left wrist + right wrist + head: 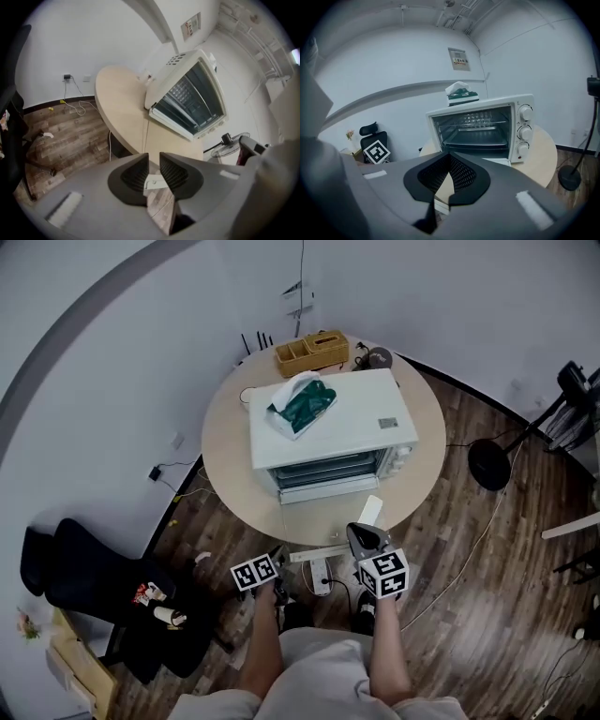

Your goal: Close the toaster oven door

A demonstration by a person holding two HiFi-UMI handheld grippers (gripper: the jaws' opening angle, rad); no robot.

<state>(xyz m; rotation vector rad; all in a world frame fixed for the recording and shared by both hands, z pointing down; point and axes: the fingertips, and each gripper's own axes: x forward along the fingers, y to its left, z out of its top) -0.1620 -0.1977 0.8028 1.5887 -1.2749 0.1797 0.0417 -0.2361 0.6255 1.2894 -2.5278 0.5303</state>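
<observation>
A white toaster oven (333,432) stands on the round beige table (225,446), its glass door (323,488) folded down towards me and the wire rack inside showing. My left gripper (272,563) hovers below the table's near edge; in the left gripper view the left gripper (153,161) is open, with only floor in the gap, and the oven (187,93) lies ahead to the right. My right gripper (367,540) hangs at the table's edge before the oven. In the right gripper view the right gripper (450,157) is shut and empty, facing the open oven (487,126).
A tissue box (302,404) lies on the oven's top. A wooden organiser (312,352) sits at the table's far side. A black office chair (94,587) stands at the left, a fan base (489,465) at the right, and a power strip (319,554) with cables on the floor.
</observation>
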